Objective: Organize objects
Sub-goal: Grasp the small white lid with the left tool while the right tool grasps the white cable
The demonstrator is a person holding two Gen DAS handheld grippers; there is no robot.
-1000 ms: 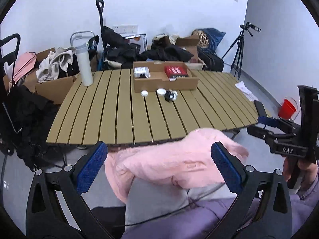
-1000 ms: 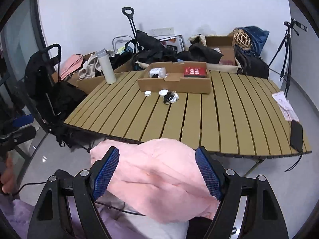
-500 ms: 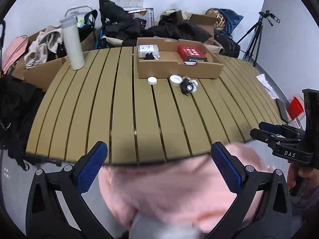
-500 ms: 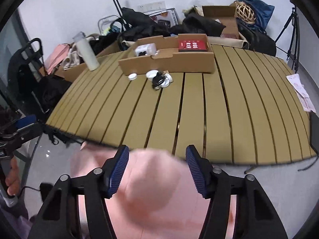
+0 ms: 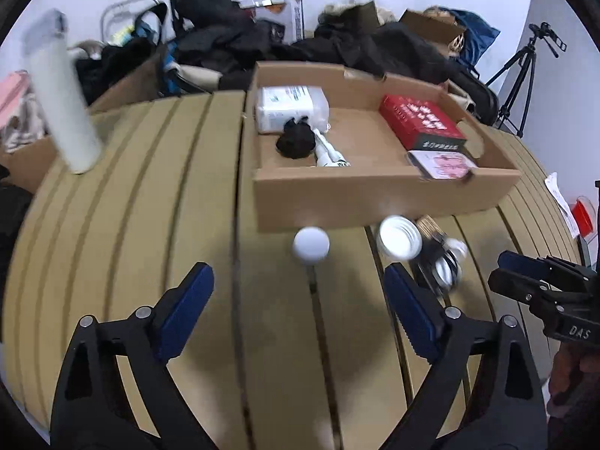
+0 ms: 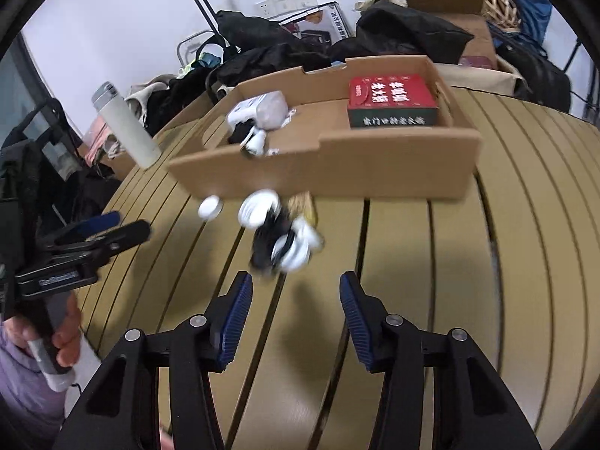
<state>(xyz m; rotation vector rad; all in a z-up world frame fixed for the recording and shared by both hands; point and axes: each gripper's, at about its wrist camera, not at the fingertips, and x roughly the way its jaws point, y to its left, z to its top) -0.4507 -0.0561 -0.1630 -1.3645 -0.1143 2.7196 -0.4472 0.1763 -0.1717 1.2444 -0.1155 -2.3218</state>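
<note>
Several small loose things lie on the slatted table just in front of the cardboard tray: a small white cap, a wider white lid at its 3 o'clock, and a black-and-white jumble touching that lid. Both caps look light, stiff and slick, so a pinch across the rim should serve. The jumble is too blurred to tell what it is made of, so a grip at its middle seems safest. The caps are round with no long axis; the jumble runs roughly from 11 to 5 o'clock in the right wrist view. The left gripper is spread wide and empty, short of the small cap. The right gripper is parted more narrowly, also empty, with the jumble at its 12 o'clock.
</note>
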